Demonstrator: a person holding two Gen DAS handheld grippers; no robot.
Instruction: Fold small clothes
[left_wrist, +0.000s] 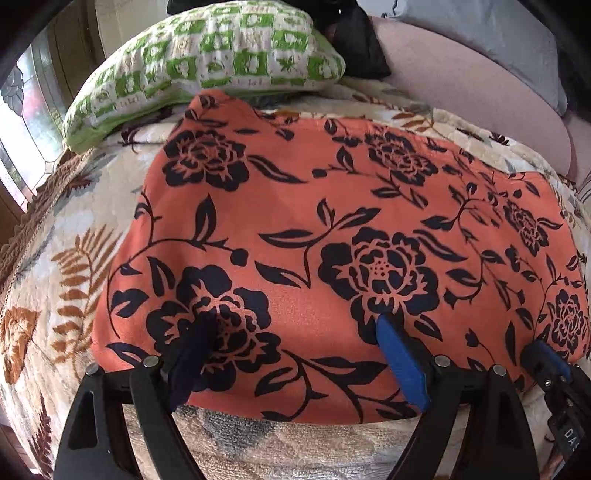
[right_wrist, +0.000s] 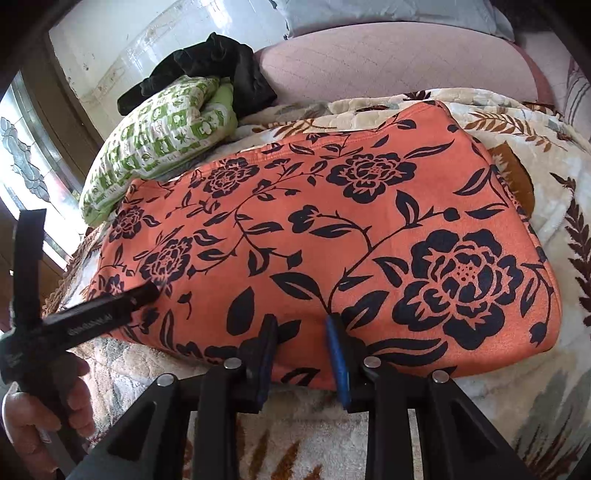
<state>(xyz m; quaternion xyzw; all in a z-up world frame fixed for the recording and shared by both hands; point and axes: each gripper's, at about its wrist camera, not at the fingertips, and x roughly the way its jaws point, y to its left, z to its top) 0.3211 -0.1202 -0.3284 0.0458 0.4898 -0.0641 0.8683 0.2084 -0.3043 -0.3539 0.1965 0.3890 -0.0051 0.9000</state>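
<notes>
**Two grippers at the near edge of an orange cloth**

The left gripper (left_wrist: 295, 339) is low over the near edge of the orange cloth (left_wrist: 332, 229), fingers spread wide, holding nothing. The right gripper (right_wrist: 301, 332) is beside it at the same edge, fingers parted and released. The cloth, soft with black flowers, lies flat on a fluffy leaf-pattern blanket (right_wrist: 546, 155). A green checked pillow (left_wrist: 207, 62) lies behind.

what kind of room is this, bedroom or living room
Most likely a bedroom, or a daybed by a window: the orange floral garment lies on a plush leaf-print blanket, with a green checked pillow beside it and a patterned glass window beyond.
</notes>
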